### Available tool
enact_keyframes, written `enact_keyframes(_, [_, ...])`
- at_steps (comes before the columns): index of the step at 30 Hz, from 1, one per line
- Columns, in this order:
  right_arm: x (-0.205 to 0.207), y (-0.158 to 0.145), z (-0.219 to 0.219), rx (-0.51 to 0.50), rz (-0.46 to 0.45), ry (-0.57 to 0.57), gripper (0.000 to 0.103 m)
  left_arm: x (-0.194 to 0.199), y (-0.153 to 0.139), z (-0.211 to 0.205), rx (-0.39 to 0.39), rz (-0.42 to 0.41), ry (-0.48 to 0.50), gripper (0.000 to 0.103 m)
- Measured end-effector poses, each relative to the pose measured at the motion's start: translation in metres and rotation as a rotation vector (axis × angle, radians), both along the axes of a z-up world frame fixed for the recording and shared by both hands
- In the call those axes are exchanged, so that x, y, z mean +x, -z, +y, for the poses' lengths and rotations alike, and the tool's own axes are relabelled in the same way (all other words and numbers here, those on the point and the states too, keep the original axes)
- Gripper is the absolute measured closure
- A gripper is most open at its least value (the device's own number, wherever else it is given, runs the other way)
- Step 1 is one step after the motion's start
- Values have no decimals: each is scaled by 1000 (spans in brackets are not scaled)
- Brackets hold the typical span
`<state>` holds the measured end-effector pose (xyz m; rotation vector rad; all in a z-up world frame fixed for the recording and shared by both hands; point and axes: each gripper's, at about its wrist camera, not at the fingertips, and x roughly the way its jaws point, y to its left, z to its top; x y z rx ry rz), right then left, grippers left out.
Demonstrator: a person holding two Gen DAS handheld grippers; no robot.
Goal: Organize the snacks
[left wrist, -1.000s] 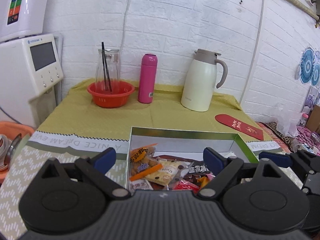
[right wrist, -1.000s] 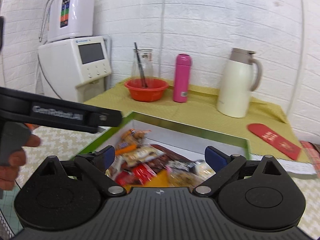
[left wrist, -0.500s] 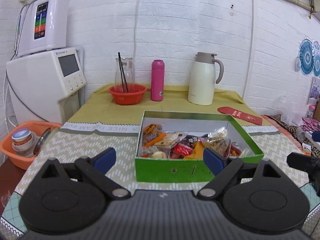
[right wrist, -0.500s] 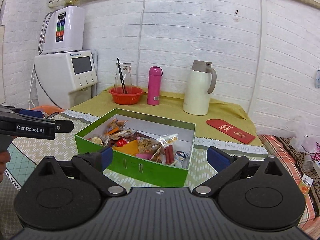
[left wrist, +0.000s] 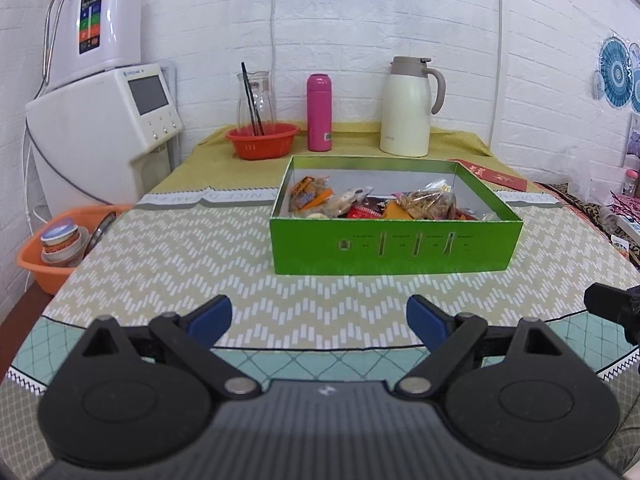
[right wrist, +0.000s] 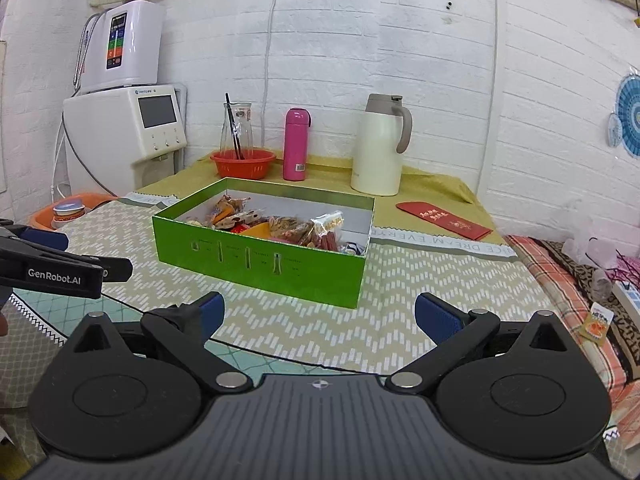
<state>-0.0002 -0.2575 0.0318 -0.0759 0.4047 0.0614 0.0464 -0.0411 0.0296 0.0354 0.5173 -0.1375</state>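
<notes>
On the tablecloth (left wrist: 200,240), a woven-looking fabric printed with pale chevrons and a teal lattice border, we see the green box (left wrist: 394,248): a rectangular, open-topped cardboard carton with glossy lime walls, a silvery lining and a row of narrow slots punched in its near face. It holds the snacks (left wrist: 372,204), a loose heap of crinkled plastic packets, some clear and showing nut-like pieces, others orange or red. We note that every packet in sight lies inside the box, which stands near the middle of the table, well apart from both tools.

Nearest us, the left gripper (left wrist: 319,318) hangs over the table's near edge, its blue rubbery fingers (left wrist: 210,318) spread wide with nothing between them. From the right wrist view we see the right gripper (right wrist: 319,316) likewise over the near edge, its blue pads held far apart and empty; the left tool's black matte arm crosses the left margin of that view.

Behind the box, on a mustard-yellow cloth, we find an orange plastic basket (left wrist: 262,140) with a clear glass carafe (left wrist: 256,98) in it, a cylindrical pink flask (left wrist: 319,112) and a cream jug (left wrist: 406,114) with a beige curved handle. A flat red envelope (right wrist: 443,220) lies to the right, against a white brick-textured wall.
</notes>
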Motion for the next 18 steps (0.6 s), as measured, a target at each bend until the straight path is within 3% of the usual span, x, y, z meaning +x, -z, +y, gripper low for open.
enact_keyframes(10, [0,19,-4,35,34,81,0,-6,5,1,12,7,-5,15])
enact_keyframes(18, [1,22,-5,44,46,82,0,-7,5,0,-2,5,8,15])
